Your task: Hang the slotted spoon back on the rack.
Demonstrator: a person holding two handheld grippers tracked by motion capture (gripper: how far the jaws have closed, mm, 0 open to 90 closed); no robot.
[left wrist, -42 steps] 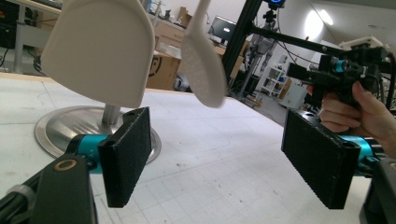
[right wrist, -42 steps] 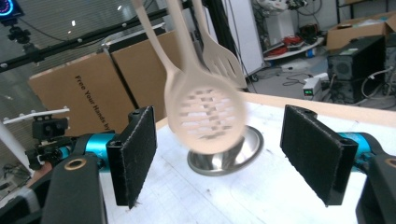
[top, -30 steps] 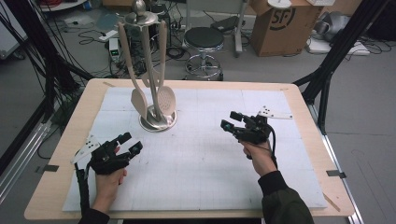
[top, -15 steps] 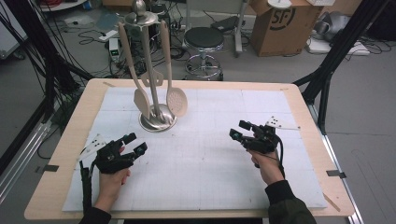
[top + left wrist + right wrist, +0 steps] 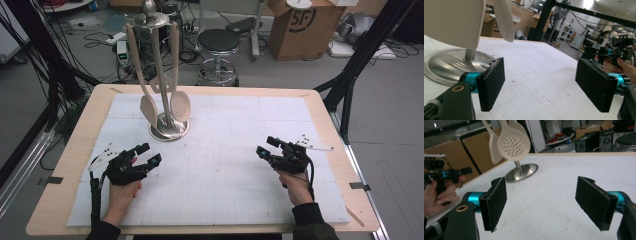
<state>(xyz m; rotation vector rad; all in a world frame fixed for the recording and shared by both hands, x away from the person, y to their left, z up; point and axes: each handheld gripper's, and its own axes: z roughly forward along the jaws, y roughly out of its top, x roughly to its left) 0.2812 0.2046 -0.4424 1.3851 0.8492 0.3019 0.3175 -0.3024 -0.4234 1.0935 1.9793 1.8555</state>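
The utensil stand sits on the white mat toward the far left part of the worktop, its round metal base flat on the mat and its post upright. From its top hang pale utensils: a solid spatula on the left and a slotted spoon on the right, both dangling just above the base without touching the mat.

Your left gripper rests low over the mat near the worktop's left edge, nearer to you than the stand, aimed toward the middle of the mat. In the left gripper view its fingers stand spread wide with nothing between them, and the stand's base lies just beyond the left finger.

Your right gripper is well apart from the stand, near the right edge, pointing left across the mat. In the right gripper view its fingers are likewise spread wide and pinch nothing, with the slotted spoon hanging farther off.
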